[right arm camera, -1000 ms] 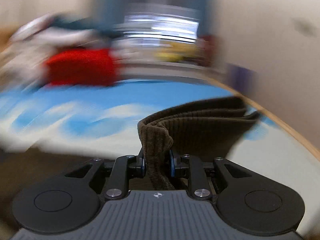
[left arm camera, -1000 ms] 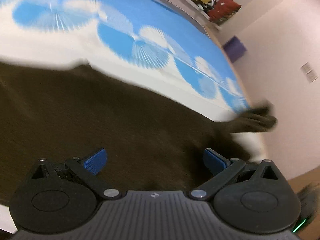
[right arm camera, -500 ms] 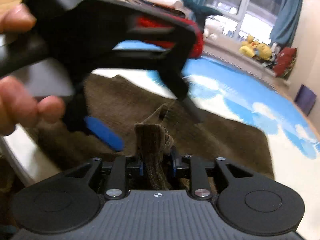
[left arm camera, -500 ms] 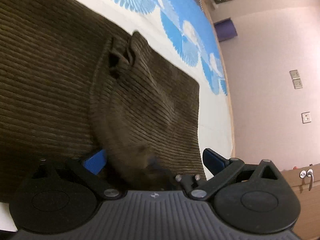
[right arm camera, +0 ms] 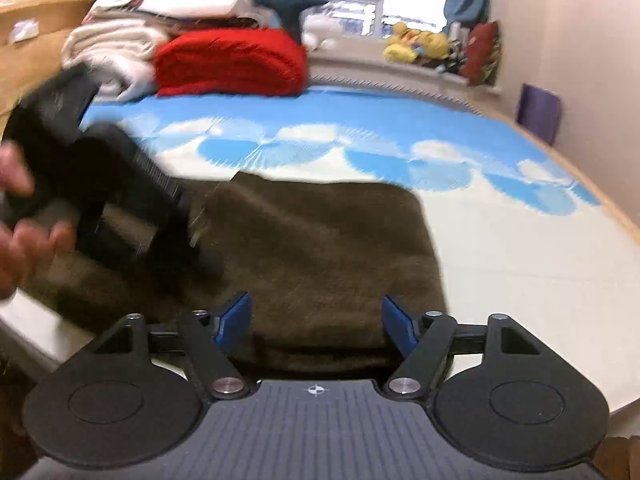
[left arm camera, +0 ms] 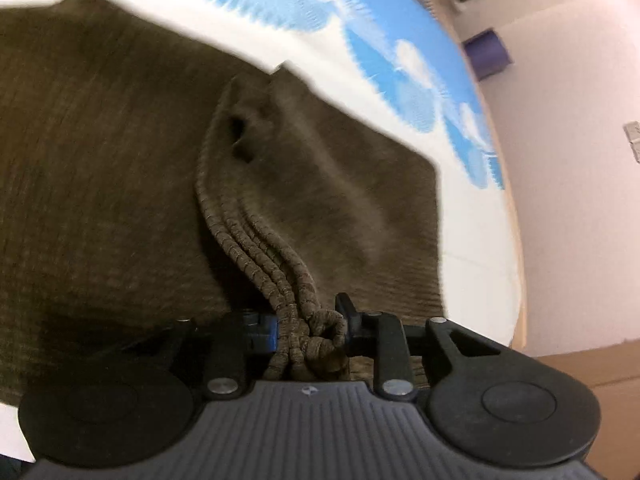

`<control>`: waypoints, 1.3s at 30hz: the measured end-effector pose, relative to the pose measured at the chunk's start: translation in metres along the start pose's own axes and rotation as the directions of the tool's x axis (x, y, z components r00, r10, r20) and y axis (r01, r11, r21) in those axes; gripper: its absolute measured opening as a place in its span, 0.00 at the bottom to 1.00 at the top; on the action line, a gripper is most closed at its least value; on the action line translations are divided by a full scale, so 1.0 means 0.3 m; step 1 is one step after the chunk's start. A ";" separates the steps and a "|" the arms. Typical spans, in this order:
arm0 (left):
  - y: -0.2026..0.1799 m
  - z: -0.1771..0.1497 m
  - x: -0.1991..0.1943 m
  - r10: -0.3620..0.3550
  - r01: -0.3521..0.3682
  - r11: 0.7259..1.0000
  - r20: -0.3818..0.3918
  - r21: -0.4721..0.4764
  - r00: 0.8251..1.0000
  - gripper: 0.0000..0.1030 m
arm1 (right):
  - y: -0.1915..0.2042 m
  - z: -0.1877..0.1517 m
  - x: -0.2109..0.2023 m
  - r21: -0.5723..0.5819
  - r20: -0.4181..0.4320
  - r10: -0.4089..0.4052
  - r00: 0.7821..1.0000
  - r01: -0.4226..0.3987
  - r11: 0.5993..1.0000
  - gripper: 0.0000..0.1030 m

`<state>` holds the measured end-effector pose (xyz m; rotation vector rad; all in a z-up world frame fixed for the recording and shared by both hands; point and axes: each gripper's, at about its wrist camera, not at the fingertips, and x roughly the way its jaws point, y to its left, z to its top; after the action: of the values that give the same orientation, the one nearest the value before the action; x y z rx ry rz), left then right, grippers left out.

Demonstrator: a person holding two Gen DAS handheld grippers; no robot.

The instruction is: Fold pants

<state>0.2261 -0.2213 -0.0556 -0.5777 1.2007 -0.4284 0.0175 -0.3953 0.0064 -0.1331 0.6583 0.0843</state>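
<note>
Pants (right arm camera: 320, 240) on bed (right arm camera: 500, 248) w/ laundry pile (right arm camera: 192, 52) behind

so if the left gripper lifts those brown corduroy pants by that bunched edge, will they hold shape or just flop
Probably flop: the brown corduroy pants drape in soft ridges where the left gripper pinches a bunched edge. They look thick and layered, so likely fairly heavy for cloth. The ribbed weave between the jaws should resist slipping. The right gripper has just opened and holds nothing.

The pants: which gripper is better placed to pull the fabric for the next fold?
Probably the left. The left gripper is shut on a bunched edge of the pants; the right gripper has just opened and holds nothing.
</note>
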 end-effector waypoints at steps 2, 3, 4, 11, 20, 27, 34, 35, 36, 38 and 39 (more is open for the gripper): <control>-0.027 0.011 -0.018 -0.017 0.017 1.000 0.007 0.014 1.000 0.28 | 0.039 -0.009 -0.002 -0.077 -0.004 0.000 1.000 0.000 0.997 0.88; -0.031 0.012 -0.024 -0.022 0.022 1.000 0.008 0.020 1.000 0.28 | 0.055 -0.016 -0.001 -0.110 -0.010 -0.016 1.000 0.015 0.994 0.90; -0.037 0.015 -0.032 -0.031 0.031 0.999 0.009 0.025 0.999 0.28 | 0.078 -0.021 0.015 -0.145 -0.020 -0.050 0.999 0.047 0.988 0.91; -0.066 0.056 -0.097 -0.088 0.085 0.995 0.042 0.055 0.995 0.28 | 0.030 -0.019 0.161 -0.127 -0.151 -0.375 0.915 0.358 0.925 0.91; -0.255 0.164 -0.343 -0.220 0.186 0.957 0.139 0.222 0.966 0.26 | -0.059 0.054 0.134 0.213 -0.191 -0.310 0.931 0.347 0.913 0.32; 0.183 0.094 -0.497 -0.105 0.082 0.990 0.207 0.114 0.973 0.26 | 0.187 0.051 0.111 0.079 -0.097 -0.283 0.954 0.291 0.954 0.41; 0.548 -0.056 -0.308 -0.035 0.046 0.993 0.104 -0.105 0.994 0.24 | 0.273 0.004 0.187 -0.086 -0.146 -0.340 0.929 0.330 0.940 0.46; 0.540 -0.059 -0.316 -0.037 0.047 0.994 0.106 -0.095 0.994 0.24 | 0.266 0.011 0.199 -0.076 -0.150 -0.343 0.927 0.335 0.939 0.46; 0.526 -0.061 -0.328 -0.031 0.039 0.997 0.115 -0.067 0.993 0.24 | 0.269 0.015 0.199 -0.073 -0.154 -0.348 0.925 0.340 0.937 0.46; 0.498 -0.068 -0.347 -0.017 0.019 1.000 0.130 -0.018 0.991 0.24 | 0.262 0.025 0.210 -0.061 -0.164 -0.352 0.922 0.347 0.936 0.46; 0.487 -0.078 -0.336 -0.006 0.007 1.000 0.135 -0.006 0.991 0.24 | 0.260 0.026 0.205 -0.056 -0.169 -0.348 0.922 0.343 0.938 0.46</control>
<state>0.1736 -0.0515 -0.0780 -0.6069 1.0715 -0.3854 0.0613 -0.3150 -0.0329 -0.2823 0.8022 -0.2635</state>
